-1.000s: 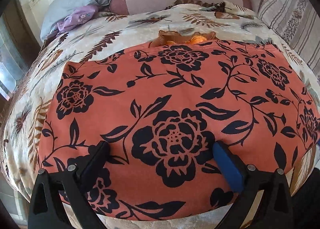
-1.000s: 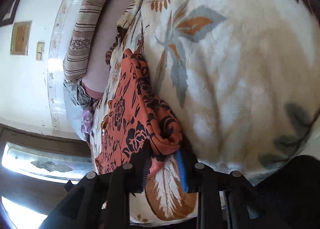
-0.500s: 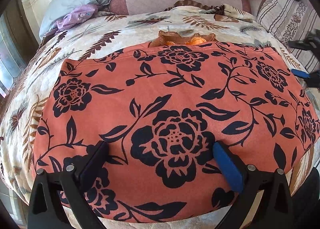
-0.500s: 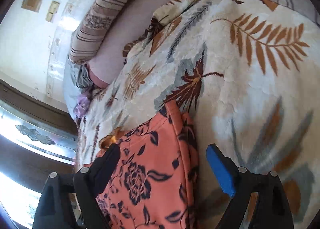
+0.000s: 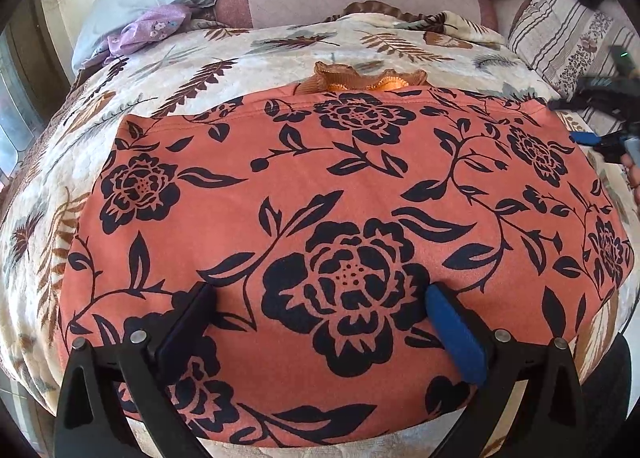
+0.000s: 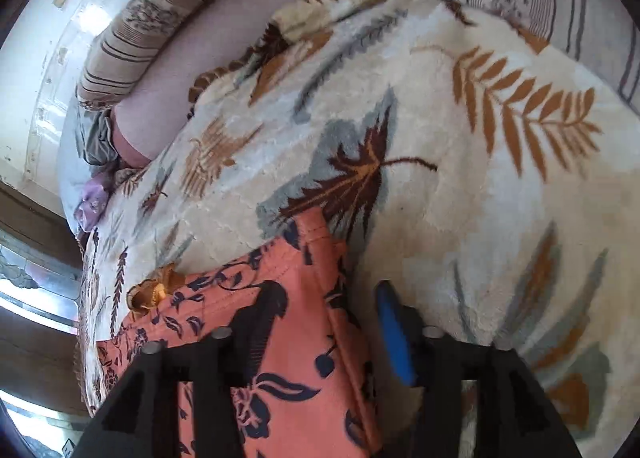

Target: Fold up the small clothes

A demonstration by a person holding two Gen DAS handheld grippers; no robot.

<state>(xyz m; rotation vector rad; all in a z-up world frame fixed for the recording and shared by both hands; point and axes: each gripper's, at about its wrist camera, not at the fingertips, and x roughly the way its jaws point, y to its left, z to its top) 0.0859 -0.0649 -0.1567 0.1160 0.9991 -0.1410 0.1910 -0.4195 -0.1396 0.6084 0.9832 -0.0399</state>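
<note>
— What's on the bed?
— A leaf-print blanket (image 5: 280,46) covers it, and the orange floral garment (image 5: 320,194) lies spread flat in the middle, a ruffled orange piece (image 5: 360,79) peeking out at its twelve o'clock edge.
— And the grippers?
— The left gripper (image 5: 320,294) sits over the near part, jaws wide apart, holding nothing. The right gripper (image 6: 328,306) is at the cloth's three o'clock corner; its jaws have just been closing but stand apart, straddling the edge.
</note>
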